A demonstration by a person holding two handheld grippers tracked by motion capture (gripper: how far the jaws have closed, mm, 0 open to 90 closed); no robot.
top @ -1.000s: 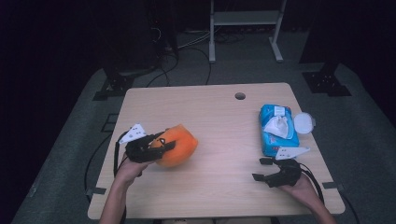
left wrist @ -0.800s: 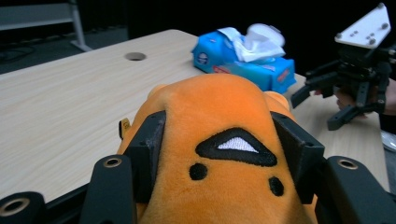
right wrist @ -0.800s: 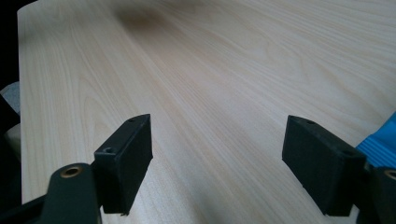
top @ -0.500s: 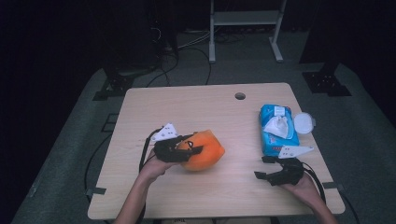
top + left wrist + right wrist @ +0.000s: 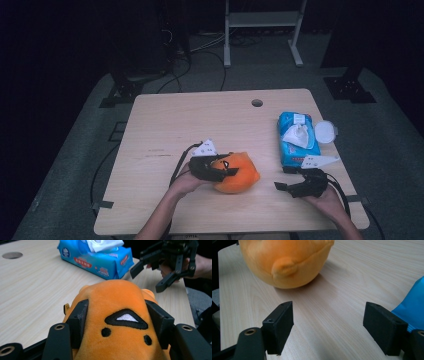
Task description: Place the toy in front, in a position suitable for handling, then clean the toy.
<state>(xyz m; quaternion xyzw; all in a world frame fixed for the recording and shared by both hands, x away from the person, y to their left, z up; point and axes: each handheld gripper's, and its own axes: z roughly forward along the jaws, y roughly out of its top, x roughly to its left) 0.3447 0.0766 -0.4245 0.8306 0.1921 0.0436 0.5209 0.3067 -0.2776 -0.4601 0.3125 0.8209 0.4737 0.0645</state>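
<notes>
An orange plush toy (image 5: pixel 241 175) with a stitched black-and-white triangle lies on the wooden table (image 5: pixel 200 120), near its front middle. My left gripper (image 5: pixel 226 170) is shut on it. In the left gripper view both pads press into the plush toy's (image 5: pixel 117 297) sides, with the left gripper (image 5: pixel 118 315) straddling it. My right gripper (image 5: pixel 286 186) rests in a hand at the front right, open and pointing at the toy. Between the jaws of the right gripper (image 5: pixel 332 327) is only bare wood, and the plush toy (image 5: pixel 287 260) sits a short way beyond them.
A blue pack of wet wipes (image 5: pixel 297 137) with a white tissue pulled up lies at the right, just behind the right gripper. A round white lid (image 5: pixel 325 131) sits beside it. A cable hole (image 5: pixel 257 103) is near the far edge. Dark floor surrounds the table.
My left gripper has carried the plush toy rightward from the table's left side toward its middle, closer to the right gripper. The right gripper has stayed put.
</notes>
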